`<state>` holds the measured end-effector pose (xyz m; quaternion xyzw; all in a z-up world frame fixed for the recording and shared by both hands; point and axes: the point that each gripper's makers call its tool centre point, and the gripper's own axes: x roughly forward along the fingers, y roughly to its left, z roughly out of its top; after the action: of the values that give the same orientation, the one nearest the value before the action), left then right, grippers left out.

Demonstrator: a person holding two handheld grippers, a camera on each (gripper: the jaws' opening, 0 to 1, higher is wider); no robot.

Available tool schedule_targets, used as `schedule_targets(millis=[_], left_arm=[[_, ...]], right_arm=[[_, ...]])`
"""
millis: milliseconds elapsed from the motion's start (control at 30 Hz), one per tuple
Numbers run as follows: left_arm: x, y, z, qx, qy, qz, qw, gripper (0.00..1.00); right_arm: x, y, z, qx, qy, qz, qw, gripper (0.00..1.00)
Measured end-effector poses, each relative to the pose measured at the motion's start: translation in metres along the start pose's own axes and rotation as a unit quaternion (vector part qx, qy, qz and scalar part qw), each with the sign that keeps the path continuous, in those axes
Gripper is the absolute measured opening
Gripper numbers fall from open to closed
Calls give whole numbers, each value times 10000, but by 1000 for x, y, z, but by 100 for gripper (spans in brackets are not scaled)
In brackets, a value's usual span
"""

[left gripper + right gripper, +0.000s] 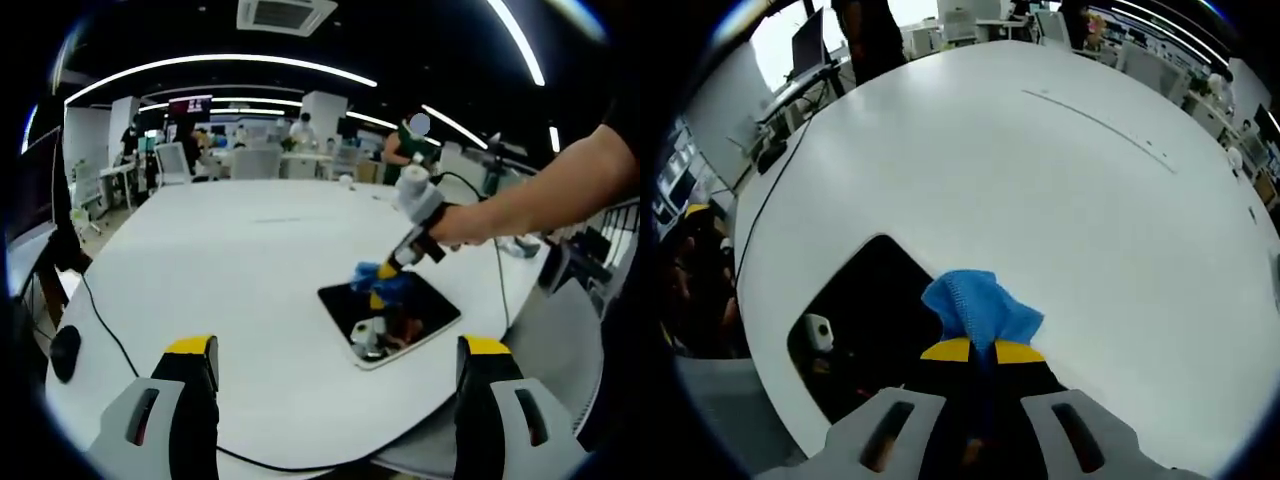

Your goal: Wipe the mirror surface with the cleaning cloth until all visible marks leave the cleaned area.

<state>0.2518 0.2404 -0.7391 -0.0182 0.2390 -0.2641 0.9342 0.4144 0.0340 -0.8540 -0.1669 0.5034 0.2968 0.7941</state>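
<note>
on the mirror point(392, 312) near the table's point(230, 260) right edge, the right gripper point(978, 352), clamped on the blue cloth point(980, 306), could shove it off; left gripper point(340, 365) gapes idle.

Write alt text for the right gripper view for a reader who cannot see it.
The right gripper, its yellow-tipped fingers shut on a blue cloth, holds the cloth at the edge of a dark mirror lying flat on a white table. A black cable runs along the table's left side.
</note>
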Motion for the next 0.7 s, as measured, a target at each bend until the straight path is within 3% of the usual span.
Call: schedule_targets(millis=[367, 700], left_arm=[[2, 1, 0, 51, 33, -38, 10000, 99], [1, 1, 3, 90, 35, -55, 9999, 99]], right_arm=[[-3, -19, -11, 81, 57, -97, 9999, 1], [-6, -13, -13, -65, 59, -296, 9995, 1]])
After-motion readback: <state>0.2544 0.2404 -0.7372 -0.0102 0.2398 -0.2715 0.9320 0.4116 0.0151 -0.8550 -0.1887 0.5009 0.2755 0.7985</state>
